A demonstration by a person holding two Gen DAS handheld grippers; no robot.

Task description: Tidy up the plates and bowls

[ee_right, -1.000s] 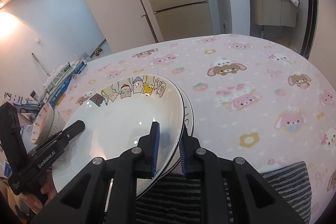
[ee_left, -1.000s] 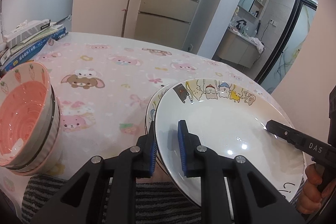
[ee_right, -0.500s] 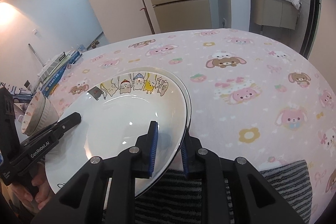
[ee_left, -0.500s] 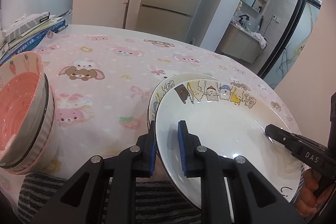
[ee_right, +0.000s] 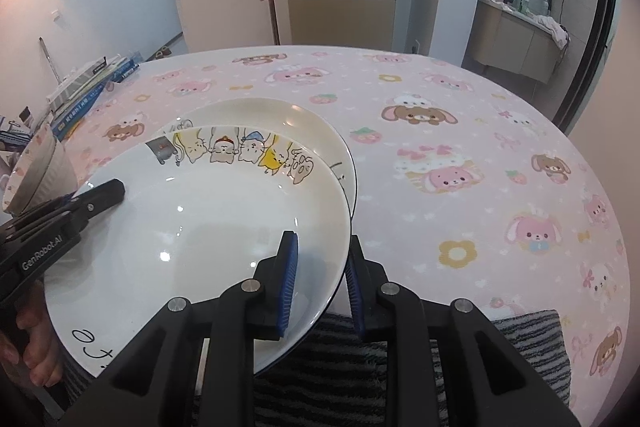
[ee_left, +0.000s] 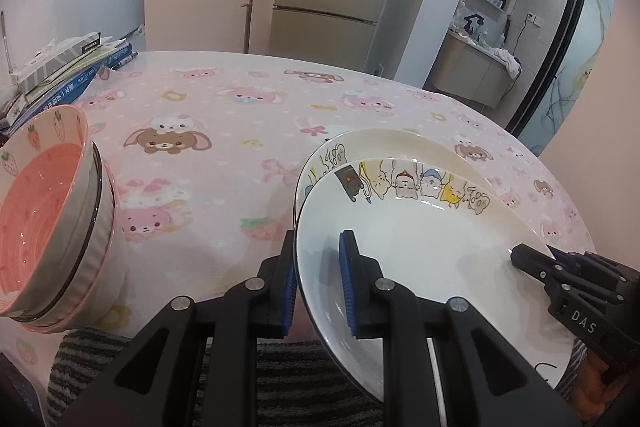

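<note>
Over the near edge of the round desk (ee_left: 224, 99), with its pink cartoon-animal cloth, both grippers hold one glossy white plate (ee_left: 420, 247) painted with cats along its rim. The left gripper (ee_left: 318, 285) has its jaws pinching the plate's left rim; the right gripper (ee_right: 322, 281) pinches the right rim. Just beyond, partly under it, lies a second plate (ee_right: 256, 113). Stacked ribbed bowls (ee_left: 44, 211), pink inside with strawberries, sit to the left, books (ee_left: 76, 83) behind them.
</note>
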